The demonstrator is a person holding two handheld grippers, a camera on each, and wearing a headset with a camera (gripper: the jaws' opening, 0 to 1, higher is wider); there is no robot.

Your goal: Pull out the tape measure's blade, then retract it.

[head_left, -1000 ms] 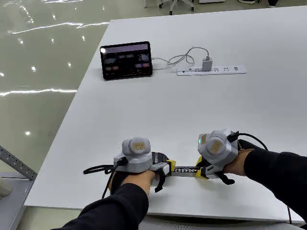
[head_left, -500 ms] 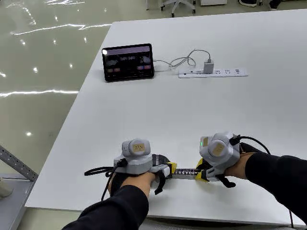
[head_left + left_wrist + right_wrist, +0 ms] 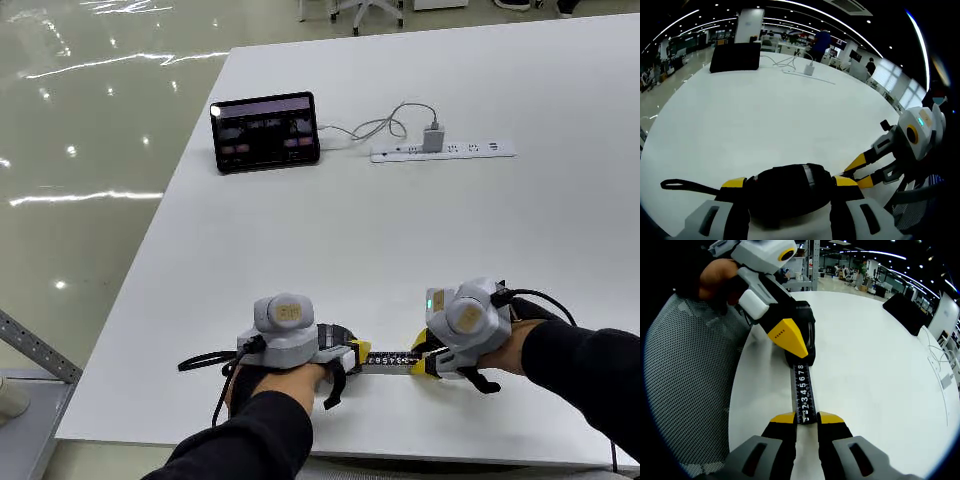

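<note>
Two tools: left tool (image 3: 352,352) grips one tape measure (image 3: 790,195), right tool (image 3: 801,419) pinches blade (image 3: 801,385).

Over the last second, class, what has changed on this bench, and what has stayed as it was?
The right gripper, shut on the end of the blade, has drawn slightly further right, so a little more blade shows. The left gripper stays shut on the tape measure case, which has not moved. The tablet and power strip are as before.

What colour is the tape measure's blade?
The blade is white with black numerals and tick marks; clearest in the right gripper view.
</note>
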